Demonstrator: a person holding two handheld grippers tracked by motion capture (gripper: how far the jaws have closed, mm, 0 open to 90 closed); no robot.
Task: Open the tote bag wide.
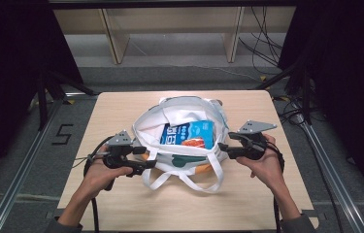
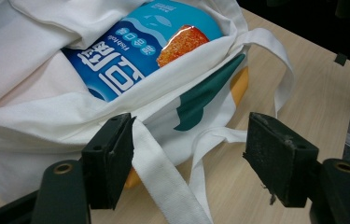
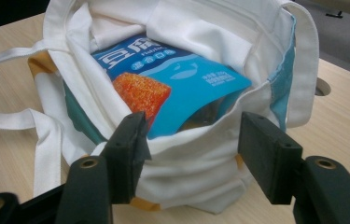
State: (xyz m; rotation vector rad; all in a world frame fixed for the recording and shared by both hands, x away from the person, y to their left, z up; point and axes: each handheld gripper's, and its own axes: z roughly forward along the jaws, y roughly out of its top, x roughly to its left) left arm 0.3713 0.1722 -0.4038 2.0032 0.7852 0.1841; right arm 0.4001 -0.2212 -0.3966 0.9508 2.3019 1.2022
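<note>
A white tote bag (image 1: 184, 109) with teal and orange print lies mouth up on the wooden table (image 1: 121, 109). Inside it rests a blue snack packet (image 1: 189, 135) with an orange picture. My left gripper (image 1: 146, 158) is at the bag's near left side and is open. In the left gripper view (image 2: 189, 154), a white strap (image 2: 158, 177) lies against one jaw while the other jaw stands well clear. My right gripper (image 1: 223, 149) is open at the bag's right rim. In the right gripper view (image 3: 193, 149), the loose rim (image 3: 196, 140) sits between the jaws, with the packet (image 3: 186, 79) just behind.
The bag's straps (image 1: 189, 182) loop toward the table's near edge. A round hole (image 3: 322, 86) sits in the tabletop beyond the bag. Wooden shelf legs (image 1: 114, 39) and cables (image 1: 262, 43) are on the floor past the far edge. Metal rails (image 1: 24, 165) flank the table.
</note>
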